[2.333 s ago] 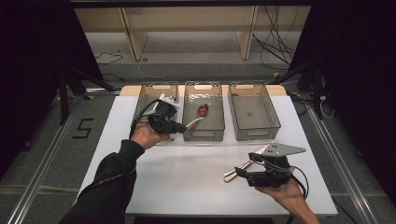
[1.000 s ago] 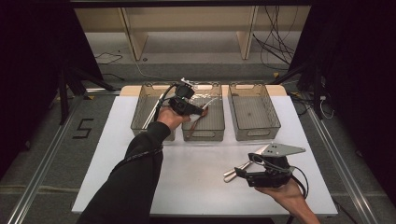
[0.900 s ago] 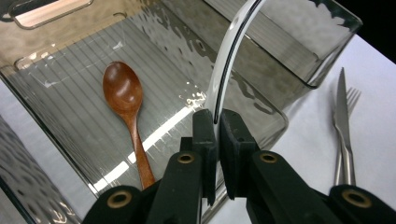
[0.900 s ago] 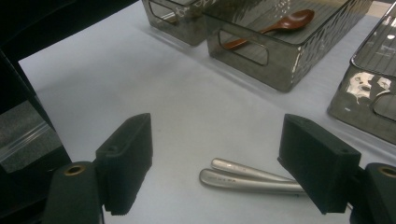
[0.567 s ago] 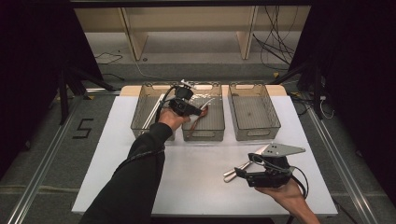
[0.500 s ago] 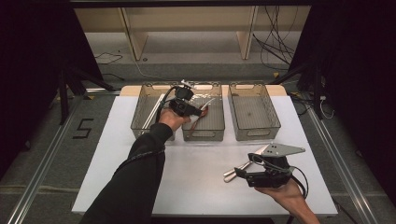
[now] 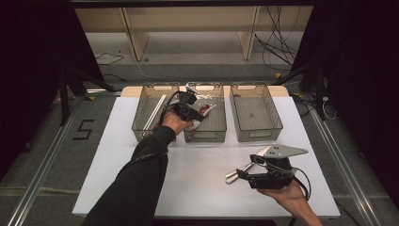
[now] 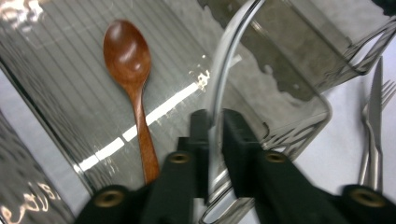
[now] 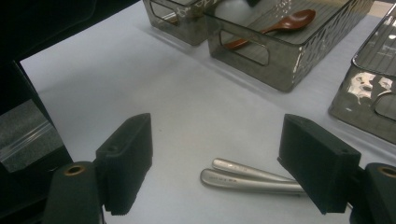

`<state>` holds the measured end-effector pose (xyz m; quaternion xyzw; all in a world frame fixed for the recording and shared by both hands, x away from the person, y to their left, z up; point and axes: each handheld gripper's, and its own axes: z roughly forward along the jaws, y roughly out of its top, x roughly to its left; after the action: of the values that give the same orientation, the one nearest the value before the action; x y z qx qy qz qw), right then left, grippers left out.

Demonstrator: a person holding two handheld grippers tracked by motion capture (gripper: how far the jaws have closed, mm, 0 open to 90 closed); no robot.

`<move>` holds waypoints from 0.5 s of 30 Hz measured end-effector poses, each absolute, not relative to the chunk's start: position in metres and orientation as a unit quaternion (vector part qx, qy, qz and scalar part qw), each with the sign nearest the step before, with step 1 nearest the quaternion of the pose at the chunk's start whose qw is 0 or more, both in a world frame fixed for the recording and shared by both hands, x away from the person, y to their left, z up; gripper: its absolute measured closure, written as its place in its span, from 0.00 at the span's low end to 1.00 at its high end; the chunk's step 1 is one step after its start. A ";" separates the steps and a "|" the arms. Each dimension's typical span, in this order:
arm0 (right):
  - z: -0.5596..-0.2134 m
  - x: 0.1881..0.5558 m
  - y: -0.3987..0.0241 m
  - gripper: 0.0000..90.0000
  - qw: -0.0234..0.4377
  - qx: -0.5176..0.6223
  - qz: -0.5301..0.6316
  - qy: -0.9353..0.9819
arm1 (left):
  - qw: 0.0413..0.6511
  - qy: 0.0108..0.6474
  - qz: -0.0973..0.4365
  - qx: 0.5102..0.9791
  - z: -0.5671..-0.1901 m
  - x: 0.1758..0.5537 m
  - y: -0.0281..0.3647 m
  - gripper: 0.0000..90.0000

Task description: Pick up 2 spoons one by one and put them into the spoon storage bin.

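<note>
My left gripper (image 7: 202,113) hangs over the middle clear bin (image 7: 205,136), and in the left gripper view it (image 8: 215,116) has a clear plastic utensil (image 8: 224,60) standing between its pads. Its jaws have just been opening, but the pads still look to be touching the handle. A brown wooden spoon (image 8: 127,51) lies on that bin's floor. My right gripper (image 7: 247,165) rests near the table's front right, open wide. A metal knife and fork (image 7: 234,174) lie on the table there, and their handles (image 9: 247,179) lie between my right gripper's (image 9: 219,140) jaws, untouched.
Three clear bins stand in a row at the back of the white table (image 7: 141,188). The left bin (image 7: 141,127) holds pale long pieces and the right bin (image 7: 256,134) looks bare. Dark floor and shelving surround the table.
My left hand went from the left bin across to the middle bin with the clear utensil, then sank a little into it. The right hand has kept still.
</note>
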<state>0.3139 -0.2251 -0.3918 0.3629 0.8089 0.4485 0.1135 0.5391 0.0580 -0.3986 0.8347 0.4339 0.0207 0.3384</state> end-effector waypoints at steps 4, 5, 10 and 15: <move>-0.393 0.315 -0.226 0.30 0.114 0.365 0.448 0.808 | 0.351 0.419 0.022 0.837 -0.387 0.532 0.060 0.70; -0.392 0.315 -0.226 0.30 0.114 0.365 0.448 0.808 | 0.353 0.416 0.024 0.838 -0.385 0.530 0.061 0.67; -0.393 0.315 -0.226 0.30 0.115 0.366 0.446 0.809 | 0.364 0.407 0.026 0.837 -0.374 0.518 0.071 0.50; -0.392 0.315 -0.227 0.30 0.115 0.367 0.447 0.808 | 0.386 0.390 0.028 0.835 -0.370 0.497 0.092 0.40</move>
<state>0.3146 -0.2271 -0.3923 0.3671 0.8078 0.4465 0.1154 0.4970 0.0916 -0.3702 0.8354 0.3905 0.0284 0.3859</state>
